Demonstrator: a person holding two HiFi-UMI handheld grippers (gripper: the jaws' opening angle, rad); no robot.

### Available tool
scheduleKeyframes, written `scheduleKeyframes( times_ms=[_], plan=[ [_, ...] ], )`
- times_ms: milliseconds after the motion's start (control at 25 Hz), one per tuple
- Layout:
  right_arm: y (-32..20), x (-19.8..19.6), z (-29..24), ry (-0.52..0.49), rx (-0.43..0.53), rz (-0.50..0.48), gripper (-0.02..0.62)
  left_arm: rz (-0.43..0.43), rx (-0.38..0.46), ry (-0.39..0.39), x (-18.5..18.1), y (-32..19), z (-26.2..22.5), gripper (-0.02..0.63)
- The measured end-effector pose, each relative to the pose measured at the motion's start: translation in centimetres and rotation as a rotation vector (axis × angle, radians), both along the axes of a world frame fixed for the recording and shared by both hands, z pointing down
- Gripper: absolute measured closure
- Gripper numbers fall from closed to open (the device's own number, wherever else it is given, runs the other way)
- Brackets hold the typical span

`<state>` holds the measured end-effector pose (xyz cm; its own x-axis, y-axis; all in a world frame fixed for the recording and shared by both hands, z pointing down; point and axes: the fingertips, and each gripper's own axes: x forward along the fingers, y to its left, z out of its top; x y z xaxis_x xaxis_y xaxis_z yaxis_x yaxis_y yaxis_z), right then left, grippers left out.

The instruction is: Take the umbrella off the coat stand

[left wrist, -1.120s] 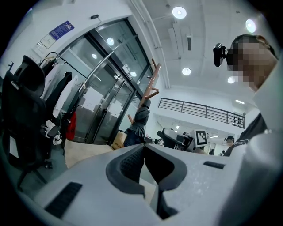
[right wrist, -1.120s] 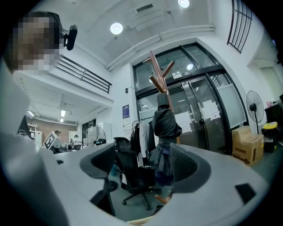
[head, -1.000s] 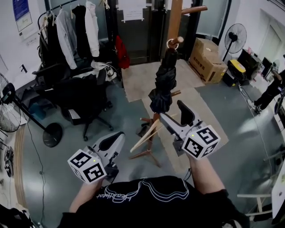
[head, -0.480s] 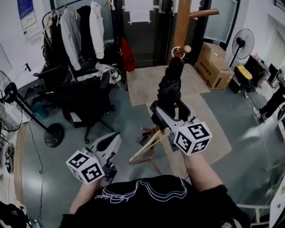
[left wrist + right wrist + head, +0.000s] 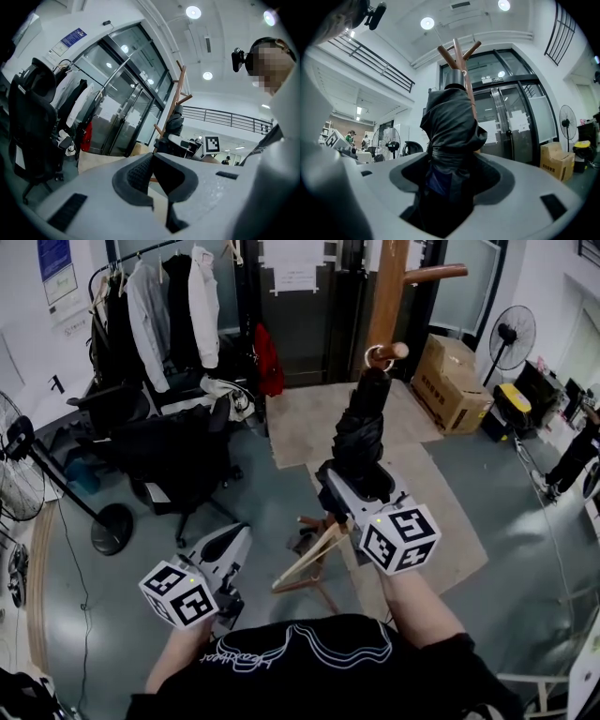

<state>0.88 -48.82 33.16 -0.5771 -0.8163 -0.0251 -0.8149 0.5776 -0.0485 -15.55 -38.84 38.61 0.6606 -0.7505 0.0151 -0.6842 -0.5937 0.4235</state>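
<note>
A folded black umbrella (image 5: pixel 361 442) hangs by a ring strap from a peg (image 5: pixel 386 352) of the wooden coat stand (image 5: pixel 386 287). My right gripper (image 5: pixel 352 486) reaches level to the umbrella's lower bundle, and its jaws are closing with the black fabric (image 5: pixel 452 126) between them. I cannot see the pads pressing on it. The stand's pole (image 5: pixel 461 61) rises behind the umbrella. My left gripper (image 5: pixel 234 538) hangs low at the left, apart from the stand, its jaws together with nothing in them (image 5: pixel 152 157). From there the umbrella (image 5: pixel 174 124) shows far off.
The stand's splayed wooden legs (image 5: pixel 309 568) are just ahead of me. A black office chair (image 5: pixel 178 451) and a clothes rack (image 5: pixel 169 306) stand at the left, with a floor fan (image 5: pixel 14 442) beside them. Cardboard boxes (image 5: pixel 455 381) and another fan (image 5: pixel 511 334) are at the right.
My right gripper has moved forward to the umbrella, so its jaws now straddle the lower bundle and stand narrower. The left gripper has drifted a little.
</note>
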Motion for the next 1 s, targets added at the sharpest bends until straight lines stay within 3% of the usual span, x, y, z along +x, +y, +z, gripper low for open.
scheduleKeyframes(
  times_ms=[640,1000],
  plan=[
    [0.4,0.2,0.0,-0.063,-0.049,0.011,0.337,0.119,-0.022,-0.017,-0.3,-1.4,-1.4,0.6],
    [1.0,0.3,-0.9,-0.07,-0.02,0.025,0.345,0.147,-0.044,-0.026,-0.9,-1.4,-1.3,0.6]
  ],
)
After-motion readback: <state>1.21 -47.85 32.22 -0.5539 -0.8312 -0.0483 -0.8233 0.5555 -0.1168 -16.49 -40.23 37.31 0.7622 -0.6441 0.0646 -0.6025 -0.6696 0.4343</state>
